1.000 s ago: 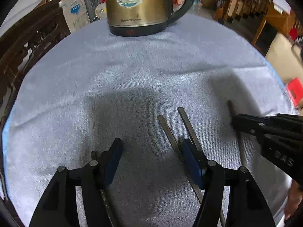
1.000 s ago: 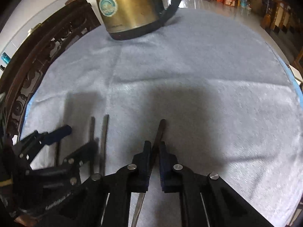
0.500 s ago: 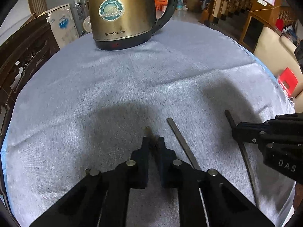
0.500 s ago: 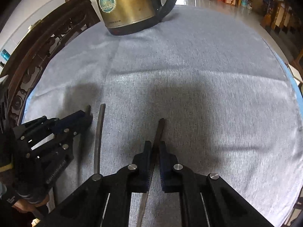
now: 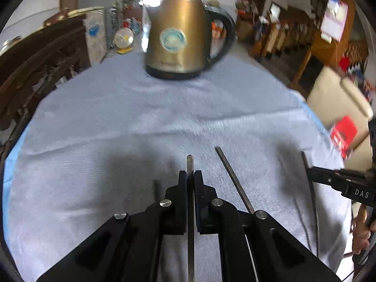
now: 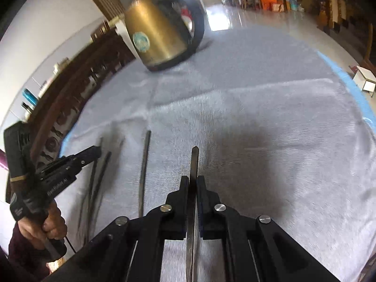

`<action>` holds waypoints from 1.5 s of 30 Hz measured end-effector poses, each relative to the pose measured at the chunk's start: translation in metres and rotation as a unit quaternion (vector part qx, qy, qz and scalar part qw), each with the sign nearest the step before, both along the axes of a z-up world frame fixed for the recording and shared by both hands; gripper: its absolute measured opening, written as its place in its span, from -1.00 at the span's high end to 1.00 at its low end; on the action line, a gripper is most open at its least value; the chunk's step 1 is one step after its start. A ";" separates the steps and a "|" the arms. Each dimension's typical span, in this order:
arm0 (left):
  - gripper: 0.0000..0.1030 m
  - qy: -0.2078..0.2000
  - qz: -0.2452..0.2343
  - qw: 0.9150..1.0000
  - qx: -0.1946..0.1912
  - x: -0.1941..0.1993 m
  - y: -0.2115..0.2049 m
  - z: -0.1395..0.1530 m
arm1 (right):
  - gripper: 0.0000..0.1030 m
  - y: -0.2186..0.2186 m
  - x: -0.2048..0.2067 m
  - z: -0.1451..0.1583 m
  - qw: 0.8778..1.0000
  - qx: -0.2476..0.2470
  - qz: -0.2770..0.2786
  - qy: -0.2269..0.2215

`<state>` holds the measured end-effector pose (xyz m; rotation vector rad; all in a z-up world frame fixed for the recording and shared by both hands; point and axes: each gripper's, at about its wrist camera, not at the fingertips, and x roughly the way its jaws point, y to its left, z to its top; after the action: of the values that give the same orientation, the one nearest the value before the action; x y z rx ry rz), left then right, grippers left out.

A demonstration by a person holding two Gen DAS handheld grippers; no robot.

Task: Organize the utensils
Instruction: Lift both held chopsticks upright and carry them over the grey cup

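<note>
Gripping a flat steel utensil handle [image 5: 190,164] each, the left gripper [image 5: 190,176] and right gripper [image 6: 192,181] jaws are clenching above the grey-clothed desk [image 5: 117,117]; a third flat steel handle [image 5: 231,178] is lying between them.

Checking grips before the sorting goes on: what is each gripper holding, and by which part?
Left gripper clamps a flat metal utensil handle near its end. Right gripper does likewise with another handle.
</note>
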<state>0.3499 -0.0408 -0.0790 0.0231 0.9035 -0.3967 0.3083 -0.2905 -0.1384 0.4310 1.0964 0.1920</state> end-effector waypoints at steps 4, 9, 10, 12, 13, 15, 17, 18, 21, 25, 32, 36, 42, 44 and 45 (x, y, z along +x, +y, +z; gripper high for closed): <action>0.90 -0.029 0.030 0.999 -0.022 -0.016 0.026 0.025 | 0.86 -0.017 -0.030 0.027 0.999 0.015 -0.028 -0.042; 0.90 -0.078 0.053 0.995 -0.039 -0.051 0.057 0.057 | 0.87 -0.027 -0.063 0.059 0.994 0.018 -0.057 -0.089; 0.90 -0.084 0.056 0.994 -0.042 -0.055 0.061 0.060 | 0.87 -0.029 -0.072 0.068 0.993 0.018 -0.065 -0.102; 0.90 -0.096 0.062 0.992 -0.049 -0.071 0.070 0.068 | 0.87 -0.031 -0.087 0.080 0.990 0.014 -0.075 -0.121; 0.90 -0.105 0.066 0.991 -0.052 -0.078 0.074 0.072 | 0.87 -0.031 -0.095 0.087 0.988 0.012 -0.080 -0.131; 0.90 -0.116 0.072 0.989 -0.059 -0.094 0.084 0.082 | 0.87 -0.030 -0.112 0.101 0.984 0.006 -0.090 -0.152; 0.90 -0.126 0.079 0.986 -0.069 -0.109 0.091 0.091 | 0.87 -0.028 -0.126 0.112 0.981 -0.001 -0.097 -0.169; 0.90 -0.132 0.082 0.985 -0.072 -0.116 0.094 0.094 | 0.87 -0.027 -0.133 0.118 0.979 -0.006 -0.099 -0.178; 0.90 -0.151 0.087 0.982 -0.078 -0.139 0.098 0.105 | 0.87 -0.019 -0.155 0.137 0.971 -0.028 -0.108 -0.211; 0.90 -0.171 0.090 0.977 -0.086 -0.167 0.104 0.117 | 0.87 -0.012 -0.182 0.161 0.960 -0.051 -0.118 -0.249; 0.90 -0.183 0.102 0.972 -0.105 -0.198 0.114 0.128 | 0.87 -0.008 -0.218 0.181 0.950 -0.052 -0.132 -0.278; 0.90 -0.191 0.100 0.970 -0.115 -0.215 0.118 0.137 | 0.87 -0.004 -0.233 0.188 0.951 -0.049 -0.123 -0.280; 0.90 -0.204 0.090 0.967 -0.126 -0.242 0.119 0.157 | 0.87 0.002 -0.257 0.203 0.947 -0.032 -0.109 -0.300; 0.90 -0.213 0.086 0.964 -0.133 -0.251 0.119 0.167 | 0.87 0.005 -0.263 0.209 0.945 -0.020 -0.106 -0.309; 0.90 -0.217 0.084 0.963 -0.136 -0.255 0.118 0.172 | 0.87 0.006 -0.266 0.211 0.944 -0.016 -0.104 -0.313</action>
<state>0.0945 0.0774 0.0932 -0.2109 0.4092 -0.3356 0.0426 -0.2848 0.0727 0.4133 0.4246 0.1115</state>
